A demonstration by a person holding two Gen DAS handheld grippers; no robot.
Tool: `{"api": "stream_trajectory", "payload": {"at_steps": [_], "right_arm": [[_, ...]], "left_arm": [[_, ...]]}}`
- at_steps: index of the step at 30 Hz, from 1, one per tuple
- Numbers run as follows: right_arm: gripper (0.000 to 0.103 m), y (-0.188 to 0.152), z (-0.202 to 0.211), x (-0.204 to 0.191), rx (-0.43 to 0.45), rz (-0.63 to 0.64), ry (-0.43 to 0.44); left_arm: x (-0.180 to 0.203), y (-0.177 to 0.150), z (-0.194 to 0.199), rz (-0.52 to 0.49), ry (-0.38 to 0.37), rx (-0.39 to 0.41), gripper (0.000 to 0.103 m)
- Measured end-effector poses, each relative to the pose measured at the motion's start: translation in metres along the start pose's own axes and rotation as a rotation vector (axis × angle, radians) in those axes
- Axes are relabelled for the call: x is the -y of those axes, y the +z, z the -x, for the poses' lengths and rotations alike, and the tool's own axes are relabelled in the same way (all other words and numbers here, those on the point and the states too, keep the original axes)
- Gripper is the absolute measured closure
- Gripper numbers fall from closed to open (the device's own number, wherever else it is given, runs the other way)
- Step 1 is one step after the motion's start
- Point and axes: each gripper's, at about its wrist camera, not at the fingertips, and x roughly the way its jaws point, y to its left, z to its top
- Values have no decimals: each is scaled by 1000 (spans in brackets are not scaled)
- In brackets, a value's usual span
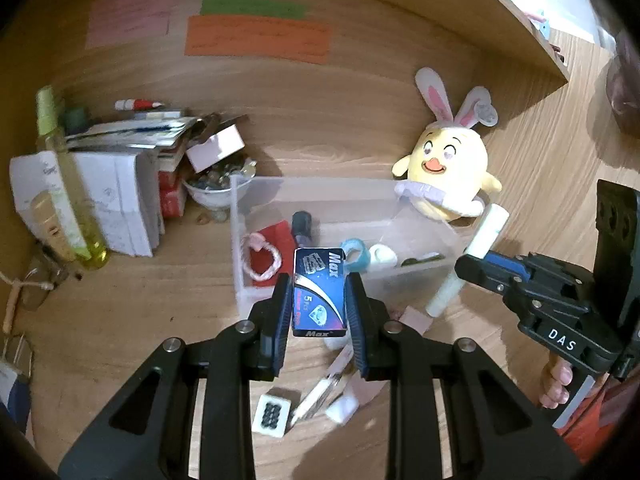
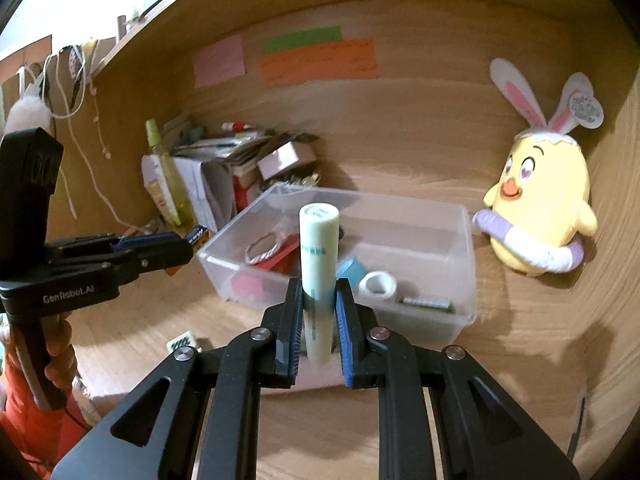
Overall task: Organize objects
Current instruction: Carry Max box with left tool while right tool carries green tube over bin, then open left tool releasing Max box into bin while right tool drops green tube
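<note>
With several items already in the clear plastic bin [image 1: 240, 240], the left gripper [image 1: 320, 304] fingers clamp a blue razor-blade box [image 1: 319, 292], the right gripper [image 2: 319, 320] fingers a pale green tube [image 2: 318, 264], while a mahjong tile [image 1: 272, 416] and scraps remain on the tabletop [image 1: 140, 320].

Wood desk [image 1: 132, 304]: clear bin [image 1: 240, 240] at centre, plush chick [image 1: 452, 168] at 2 o'clock, paper stack [image 1: 120, 204] and small bowl [image 1: 208, 194] at 10, mahjong tile [image 1: 272, 416] plus loose bits at 6.
</note>
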Motion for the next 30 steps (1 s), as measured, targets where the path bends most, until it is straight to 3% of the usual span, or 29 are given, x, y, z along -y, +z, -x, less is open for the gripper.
{"api": "stream_trajectory", "payload": {"at_steps": [20,30], "right_arm": [[89,53,-21,22,55,28,-36],[89,48,-60,28,-33,18,-41]], "left_arm": [[0,41,-50,6,-35,-9,76],[-13,38,-88,25,-40,-85,76]]}}
